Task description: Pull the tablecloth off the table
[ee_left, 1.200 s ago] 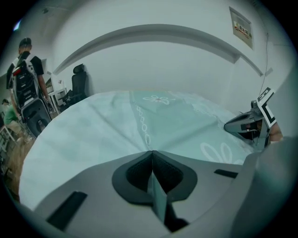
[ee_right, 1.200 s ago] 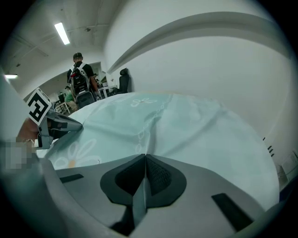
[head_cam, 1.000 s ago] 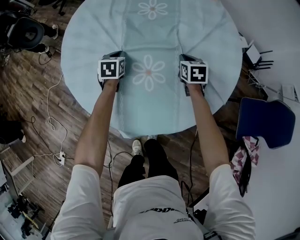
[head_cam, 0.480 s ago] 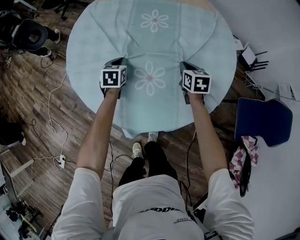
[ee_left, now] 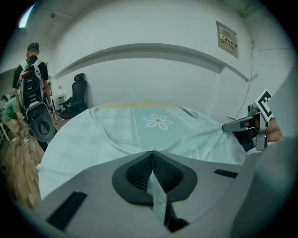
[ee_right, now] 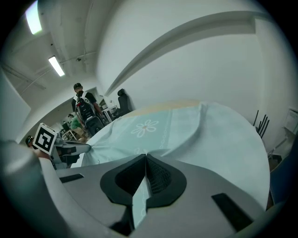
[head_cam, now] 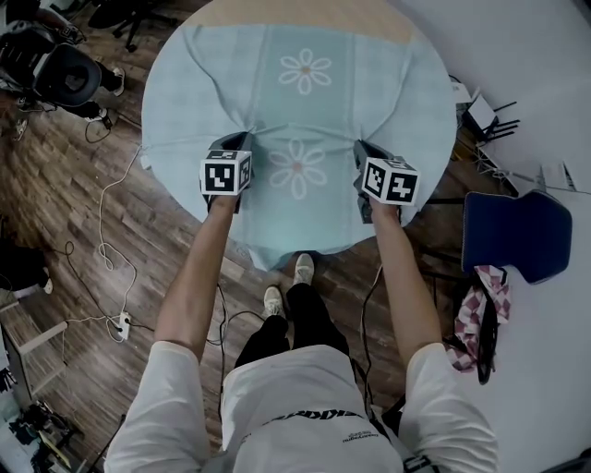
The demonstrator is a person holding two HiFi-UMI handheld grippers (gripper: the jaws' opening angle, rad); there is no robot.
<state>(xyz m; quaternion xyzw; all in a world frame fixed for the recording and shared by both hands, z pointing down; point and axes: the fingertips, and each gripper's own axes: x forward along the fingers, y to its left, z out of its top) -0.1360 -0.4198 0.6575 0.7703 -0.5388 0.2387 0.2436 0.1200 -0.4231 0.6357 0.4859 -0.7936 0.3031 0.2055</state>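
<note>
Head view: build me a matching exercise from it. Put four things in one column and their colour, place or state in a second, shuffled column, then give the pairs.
Things:
1. tablecloth
2. table
3. chair
4. left tool

Descriptions:
A. dark blue, standing to the right of the table
B. shut on a pinched fold of cloth
C. tan strip showing bare at the far edge
D. pale blue with white flowers

Pairs: 1-D, 2-C, 3-A, 4-B

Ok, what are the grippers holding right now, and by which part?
The tablecloth, in both. The left gripper and the right gripper are each shut on a pinched-up fold, either side of the nearer flower.
</note>
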